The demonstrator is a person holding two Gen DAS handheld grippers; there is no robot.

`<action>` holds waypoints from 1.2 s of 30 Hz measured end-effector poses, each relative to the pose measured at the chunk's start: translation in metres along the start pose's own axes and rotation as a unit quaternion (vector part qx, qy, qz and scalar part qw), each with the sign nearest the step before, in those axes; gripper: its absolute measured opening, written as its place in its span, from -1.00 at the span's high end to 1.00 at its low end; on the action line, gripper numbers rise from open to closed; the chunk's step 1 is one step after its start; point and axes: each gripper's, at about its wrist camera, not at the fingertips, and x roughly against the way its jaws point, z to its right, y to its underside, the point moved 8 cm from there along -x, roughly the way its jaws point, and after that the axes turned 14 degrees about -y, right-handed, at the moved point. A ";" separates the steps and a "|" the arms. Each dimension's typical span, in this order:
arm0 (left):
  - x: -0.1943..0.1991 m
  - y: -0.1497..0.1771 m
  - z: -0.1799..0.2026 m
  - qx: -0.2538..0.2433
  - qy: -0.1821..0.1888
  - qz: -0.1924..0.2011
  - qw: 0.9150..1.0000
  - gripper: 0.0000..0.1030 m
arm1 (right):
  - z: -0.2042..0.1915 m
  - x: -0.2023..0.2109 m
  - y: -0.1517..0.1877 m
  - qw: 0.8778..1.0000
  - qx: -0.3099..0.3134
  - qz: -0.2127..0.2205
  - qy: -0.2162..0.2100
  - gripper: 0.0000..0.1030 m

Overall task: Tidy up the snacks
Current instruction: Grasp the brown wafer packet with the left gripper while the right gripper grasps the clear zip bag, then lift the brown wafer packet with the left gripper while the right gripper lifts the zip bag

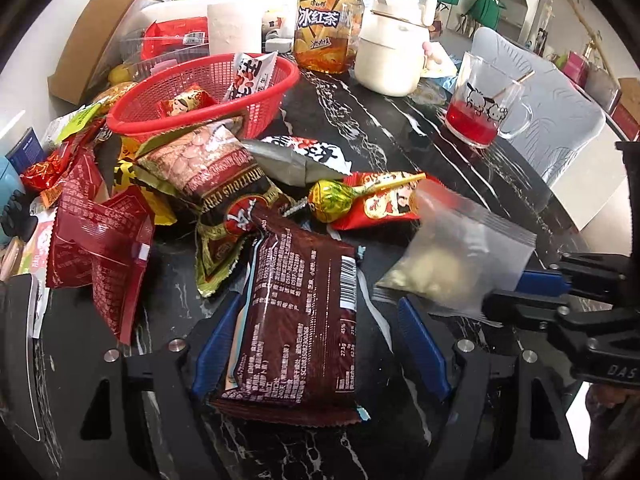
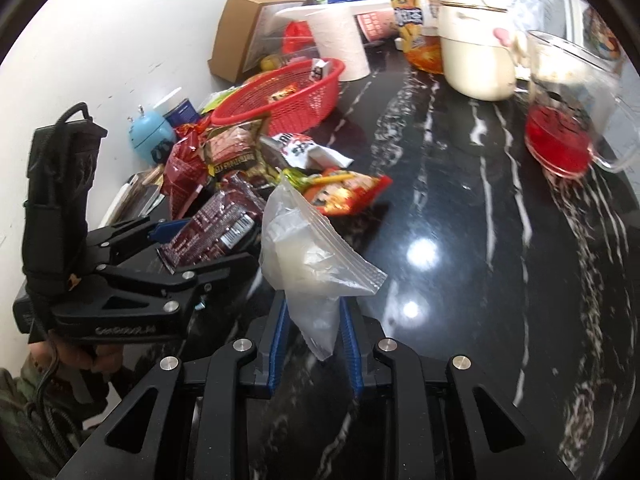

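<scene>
**Two snack packs in the grippers beside the red basket**

The red basket [image 1: 200, 96] sits on the dark marble tabletop [image 1: 400, 128] with a couple of wrapped snacks inside; it serves as the landmark here. A loose pile of snack packets [image 1: 168, 184] lies just in front of the basket, touching its near rim. Nearer the camera than the pile, the left hand-held gripper [image 1: 320, 344] stands spread around a dark brown snack packet [image 1: 296, 320], its blue pads on either side; whether they press on it cannot be told. To the right of the pile, well away from the basket, the right hand-held gripper [image 2: 316, 332] is pinched on a clear zip bag [image 2: 308, 256] with pale contents, lifted off the tabletop.
</scene>
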 end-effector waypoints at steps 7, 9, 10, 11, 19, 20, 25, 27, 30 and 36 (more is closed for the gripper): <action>0.005 0.004 0.010 -0.024 0.001 0.006 1.000 0.05 | 0.008 0.010 0.005 0.999 0.003 -0.002 0.047 0.09; 0.008 0.006 0.011 -0.018 0.013 0.000 1.000 0.05 | 0.009 0.015 0.002 0.999 0.006 0.008 0.050 -0.11; 0.010 0.007 0.012 -0.013 0.021 -0.005 1.000 0.05 | 0.010 0.018 0.001 0.999 0.006 0.011 0.050 -0.11; 0.012 0.008 0.012 -0.010 0.026 -0.006 1.000 0.05 | 0.011 0.019 0.000 0.999 0.007 0.012 0.052 -0.15; 0.029 0.009 0.010 -0.006 0.022 0.008 1.000 0.05 | 0.006 0.029 -0.023 0.995 0.064 0.025 0.069 -0.34; 0.028 0.009 0.010 -0.002 0.023 0.006 1.000 0.05 | 0.003 0.029 -0.027 0.995 0.073 0.027 0.067 -0.34; 0.017 0.013 0.007 0.013 0.031 -0.014 0.999 0.05 | -0.010 0.023 -0.039 0.991 0.117 0.028 0.051 -0.34; 0.016 0.014 0.006 0.014 0.030 -0.016 0.999 0.05 | -0.014 0.016 -0.039 0.991 0.129 0.016 0.039 -0.33; 0.015 0.015 0.006 0.016 0.030 -0.018 0.999 0.05 | -0.017 0.003 -0.034 0.991 0.131 -0.005 0.007 -0.18; 0.013 0.013 0.006 0.013 0.025 -0.015 1.000 0.05 | 0.000 -0.001 -0.032 0.995 0.099 -0.010 0.028 0.34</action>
